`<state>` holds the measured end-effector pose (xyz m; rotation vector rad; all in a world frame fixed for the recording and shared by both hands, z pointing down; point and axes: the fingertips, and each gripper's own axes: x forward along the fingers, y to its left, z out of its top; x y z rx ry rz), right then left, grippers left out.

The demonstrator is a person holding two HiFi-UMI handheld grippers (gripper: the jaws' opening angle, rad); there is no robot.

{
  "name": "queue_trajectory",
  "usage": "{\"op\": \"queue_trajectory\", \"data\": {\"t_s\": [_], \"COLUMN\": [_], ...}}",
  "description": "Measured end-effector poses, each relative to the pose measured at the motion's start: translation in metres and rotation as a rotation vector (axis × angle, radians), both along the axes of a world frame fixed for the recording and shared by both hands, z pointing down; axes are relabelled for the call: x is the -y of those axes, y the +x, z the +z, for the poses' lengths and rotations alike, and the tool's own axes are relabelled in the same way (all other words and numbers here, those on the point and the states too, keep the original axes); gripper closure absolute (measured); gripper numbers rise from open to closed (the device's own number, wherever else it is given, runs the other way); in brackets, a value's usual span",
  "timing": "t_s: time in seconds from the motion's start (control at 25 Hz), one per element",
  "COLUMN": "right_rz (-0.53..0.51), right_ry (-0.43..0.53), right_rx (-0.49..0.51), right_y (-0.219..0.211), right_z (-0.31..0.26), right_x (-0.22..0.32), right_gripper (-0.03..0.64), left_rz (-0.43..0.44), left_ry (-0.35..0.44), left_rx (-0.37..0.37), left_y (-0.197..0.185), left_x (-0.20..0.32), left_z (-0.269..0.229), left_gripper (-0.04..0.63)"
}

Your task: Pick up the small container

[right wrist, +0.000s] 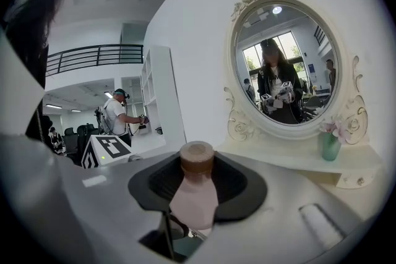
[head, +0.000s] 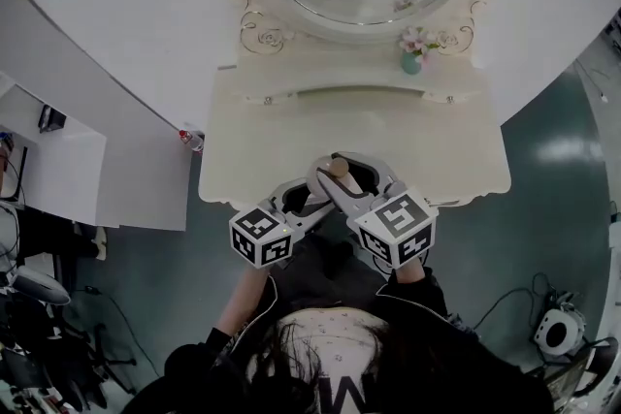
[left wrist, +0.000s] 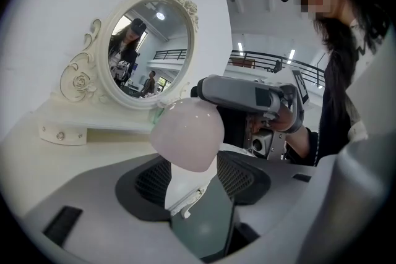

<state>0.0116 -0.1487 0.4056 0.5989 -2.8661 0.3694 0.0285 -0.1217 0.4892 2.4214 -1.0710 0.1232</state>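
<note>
One small container, pink with a brown cap, is sitting upright between the pads of the right gripper. I am reading those jaws as closed on its body, standing fairly wide around it. The container's lower end is dropping out of sight behind the gripper's own body.

In the head view I am seeing only the container's cap end. The rest is hiding behind the right gripper, which is hanging over the front edge of the table.

The left gripper is holding its jaws wide apart with nothing pinched. In its view the container is showing only a rounded pink end just beyond the pads, and the cap is hidden. I am seeing table edge and floor through the gap.

Farther back, a mirror is standing on the table with a small vase beside it.
</note>
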Motion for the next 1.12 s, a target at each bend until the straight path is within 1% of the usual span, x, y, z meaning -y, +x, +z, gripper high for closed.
{"op": "queue_trajectory", "data": {"t_s": [0.32,0.48,0.64,0.88,1.12], "right_rz": [-0.019,-0.011,0.005,0.044,0.095], "right_ry": [0.022,0.023,0.016,0.004,-0.009], "right_rx": [-0.004,0.002,0.009,-0.008,-0.021], "right_y": [-0.032,-0.050,-0.070,-0.101,-0.121], "right_z": [-0.008,-0.012,-0.011,-0.007,-0.003], "right_x": [-0.017,-0.031,-0.051,-0.090,-0.120], "right_gripper": [0.472,0.472,0.472,0.472,0.472], "left_rz": [-0.024,-0.021,-0.009,0.029,0.072], "left_ry": [0.005,0.009,0.011,0.000,-0.011], "left_rx": [0.012,0.019,0.018,0.007,-0.013], "left_y": [-0.031,-0.050,-0.070,-0.101,-0.121], "left_x": [-0.015,-0.029,-0.050,-0.090,-0.122], "left_z": [-0.006,-0.011,-0.010,-0.006,-0.003], "left_gripper": [0.367,0.367,0.367,0.367,0.367]}}
